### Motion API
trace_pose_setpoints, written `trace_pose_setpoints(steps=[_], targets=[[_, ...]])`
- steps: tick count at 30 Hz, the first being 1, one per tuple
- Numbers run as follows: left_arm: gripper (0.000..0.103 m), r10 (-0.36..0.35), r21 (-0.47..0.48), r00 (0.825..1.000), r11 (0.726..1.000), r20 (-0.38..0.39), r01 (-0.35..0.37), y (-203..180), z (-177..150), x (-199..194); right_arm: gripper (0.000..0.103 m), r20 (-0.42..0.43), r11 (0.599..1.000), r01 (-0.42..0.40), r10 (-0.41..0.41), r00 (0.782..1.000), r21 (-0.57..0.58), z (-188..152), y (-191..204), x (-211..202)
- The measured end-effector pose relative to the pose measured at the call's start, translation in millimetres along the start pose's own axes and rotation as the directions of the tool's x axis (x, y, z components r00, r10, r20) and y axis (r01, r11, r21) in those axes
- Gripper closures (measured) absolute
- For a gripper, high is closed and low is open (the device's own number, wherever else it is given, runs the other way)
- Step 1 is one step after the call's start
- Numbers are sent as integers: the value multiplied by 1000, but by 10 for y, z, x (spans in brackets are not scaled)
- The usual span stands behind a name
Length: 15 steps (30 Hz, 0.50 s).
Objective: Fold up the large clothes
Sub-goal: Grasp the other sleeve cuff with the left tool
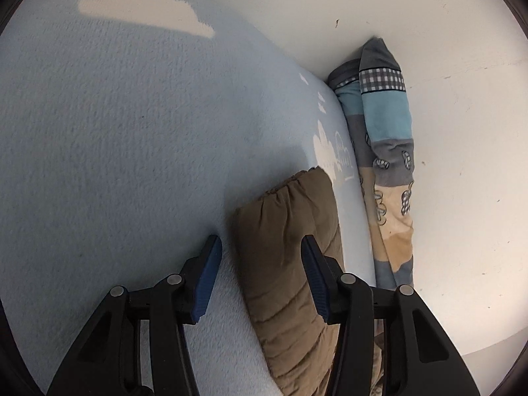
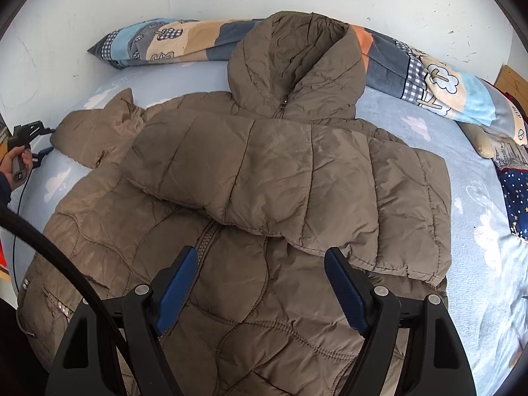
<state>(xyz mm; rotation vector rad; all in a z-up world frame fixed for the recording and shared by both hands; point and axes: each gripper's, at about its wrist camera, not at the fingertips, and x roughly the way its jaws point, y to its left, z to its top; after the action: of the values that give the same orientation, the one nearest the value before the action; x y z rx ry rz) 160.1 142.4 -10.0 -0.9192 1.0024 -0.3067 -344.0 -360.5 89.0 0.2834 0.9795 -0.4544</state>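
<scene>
On the bed (image 2: 412,125), spread over the cloud-print blanket, lies the brown puffer jacket (image 2: 264,198), hood toward the long patchwork pillow (image 2: 429,66) by the wall. One sleeve already lies folded across its chest; the other sleeve (image 1: 290,247) sticks out beyond the jacket's far side. Left tongs (image 1: 260,254) gape wide around that cuff, gripping nothing. Right tongs (image 2: 260,277) hang open above the jacket's zip, empty too. Risk from here: the slick, puffy cuff could squirt out of a shallow pinch, or the left tongs could snag blanket along with it and drag the jacket crooked.
</scene>
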Motion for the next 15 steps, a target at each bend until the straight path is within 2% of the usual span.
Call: trace_pose_setpoints(steps=[3, 7, 8, 10, 13, 15], targets=[[55, -16, -13, 999, 1000, 29, 16, 1, 33, 61, 20, -1, 1000, 1, -1, 1000, -4, -9, -1, 13], [55, 20, 35, 999, 999, 40, -21, -110, 18, 137, 20, -6, 1000, 5, -5, 1000, -5, -19, -2, 36], [58, 41, 63, 998, 997, 46, -44, -157, 2, 139, 20, -9, 1000, 5, -5, 1000, -5, -19, -4, 42], [73, 73, 96, 996, 992, 59, -78, -205, -17, 120, 20, -9, 1000, 5, -5, 1000, -2, -22, -9, 39], [79, 55, 98, 996, 993, 65, -61, -230, -25, 46, 20, -1, 1000, 3, -3, 1000, 2, -13, -17, 13], [80, 53, 119, 996, 991, 73, -62, -296, -44, -28, 20, 7, 1000, 1, -1, 1000, 9, -4, -34, -16]])
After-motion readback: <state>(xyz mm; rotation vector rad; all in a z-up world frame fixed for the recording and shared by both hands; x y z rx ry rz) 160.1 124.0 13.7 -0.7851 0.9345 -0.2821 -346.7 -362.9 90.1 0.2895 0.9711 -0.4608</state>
